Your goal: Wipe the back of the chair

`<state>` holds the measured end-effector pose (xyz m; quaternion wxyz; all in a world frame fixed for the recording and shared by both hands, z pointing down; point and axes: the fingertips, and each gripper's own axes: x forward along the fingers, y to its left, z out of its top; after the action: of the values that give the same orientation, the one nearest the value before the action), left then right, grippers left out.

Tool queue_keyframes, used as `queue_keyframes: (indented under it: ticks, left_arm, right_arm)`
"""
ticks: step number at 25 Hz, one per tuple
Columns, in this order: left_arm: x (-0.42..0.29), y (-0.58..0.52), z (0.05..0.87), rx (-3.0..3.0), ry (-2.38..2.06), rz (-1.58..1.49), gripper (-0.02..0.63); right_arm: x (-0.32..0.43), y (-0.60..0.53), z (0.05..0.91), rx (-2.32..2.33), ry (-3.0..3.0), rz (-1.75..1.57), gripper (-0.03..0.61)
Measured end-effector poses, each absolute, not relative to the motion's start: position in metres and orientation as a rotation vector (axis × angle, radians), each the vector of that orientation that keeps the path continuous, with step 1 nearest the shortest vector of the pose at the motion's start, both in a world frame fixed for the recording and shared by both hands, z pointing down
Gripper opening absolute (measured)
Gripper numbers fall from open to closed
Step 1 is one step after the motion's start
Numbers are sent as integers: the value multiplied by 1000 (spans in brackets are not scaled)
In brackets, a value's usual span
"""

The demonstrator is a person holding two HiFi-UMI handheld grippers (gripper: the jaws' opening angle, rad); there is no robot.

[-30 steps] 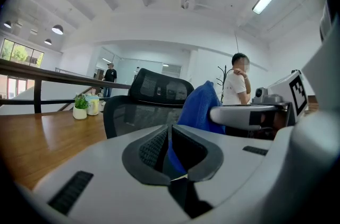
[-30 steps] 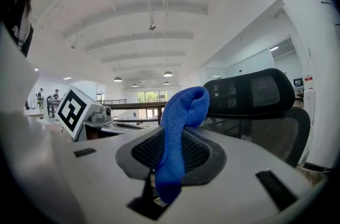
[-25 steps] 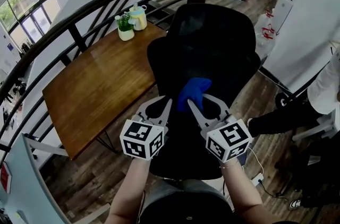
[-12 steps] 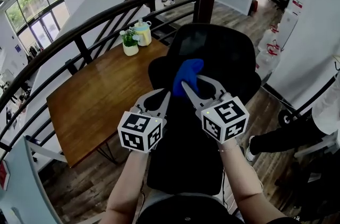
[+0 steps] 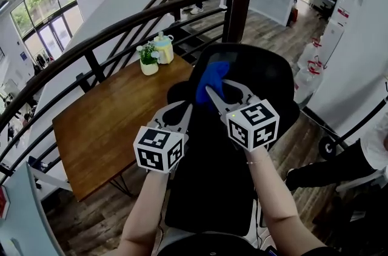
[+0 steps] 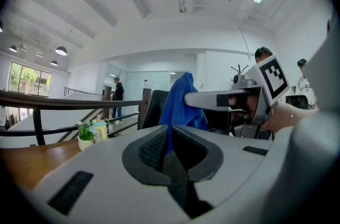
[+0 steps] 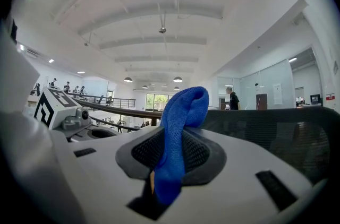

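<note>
Up the chair back (image 5: 260, 76) goes the blue cloth (image 5: 212, 80): a second ago you had it at mid-back, and it now sits at the upper part, just under the top edge, with your right claw (image 5: 217, 88) carried up behind it. That claw is clamped on the cloth. Your left claw (image 5: 187, 109) has risen a little too and hovers lower and to the left, jaws pressed together on nothing. Whether it touches the chair cannot be told.

Risks, judged from here: only a fold of cloth is pinched, so a hard drag across the back could pull it free or let the bare claw tips scrape instead. If the left claw is not steadying the chair, it may swivel or roll away under pressure, toward the wooden worktop (image 5: 115, 121) with its potted plant (image 5: 147, 58) and the dark railing (image 5: 121, 25) beyond.

Your head view alone shows where the cloth meets the chair and how much back lies below it. Your right gripper view alone shows the grip: cloth (image 7: 183, 111) running deep between the pads, the wad standing above them, the chair back (image 7: 276, 132) to the right. Your left gripper view confirms the left claw (image 6: 169, 135) is empty; the cloth seen there hangs from the other claw.
</note>
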<state>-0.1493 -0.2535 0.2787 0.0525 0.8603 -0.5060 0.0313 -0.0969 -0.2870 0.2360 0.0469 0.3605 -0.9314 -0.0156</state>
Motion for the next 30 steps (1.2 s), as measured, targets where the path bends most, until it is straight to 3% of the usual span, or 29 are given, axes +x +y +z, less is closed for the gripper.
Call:
queue_keyframes:
  ticks: [18,30]
  left_arm:
    - [-141,-300,289,2600,-1527,121,32]
    - [-114,-301,288,2642,-1437,106,32]
  right_arm:
    - [-89,-351,256,1127,-2802,70,91]
    - [-27,-354,262,1371,-2696,99,91]
